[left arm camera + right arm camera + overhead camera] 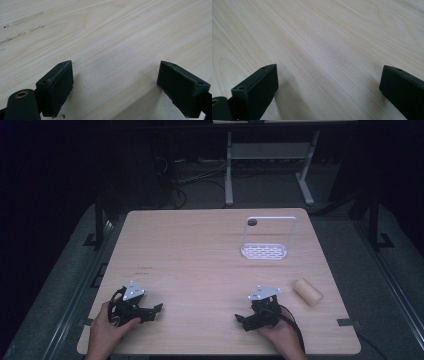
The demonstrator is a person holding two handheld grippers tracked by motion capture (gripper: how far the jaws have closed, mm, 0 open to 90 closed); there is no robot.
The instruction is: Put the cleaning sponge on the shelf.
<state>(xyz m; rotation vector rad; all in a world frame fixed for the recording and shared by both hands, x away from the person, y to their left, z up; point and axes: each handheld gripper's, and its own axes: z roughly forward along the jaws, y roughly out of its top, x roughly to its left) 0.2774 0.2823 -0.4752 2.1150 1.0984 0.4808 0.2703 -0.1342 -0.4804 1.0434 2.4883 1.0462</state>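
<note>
Cylinder, pale and perhaps wooden or cork, lies on its side near the table's right edge, just right of the right gripper and well apart from the left gripper. Both grippers rest low at the near edge, each held in a hand, jaws spread wide over bare wood, holding nothing. A clear rack stands farther back on the right

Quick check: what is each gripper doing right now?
Left gripper: open, holding nothing, low over the table.
Right gripper: open, holding nothing.
</note>
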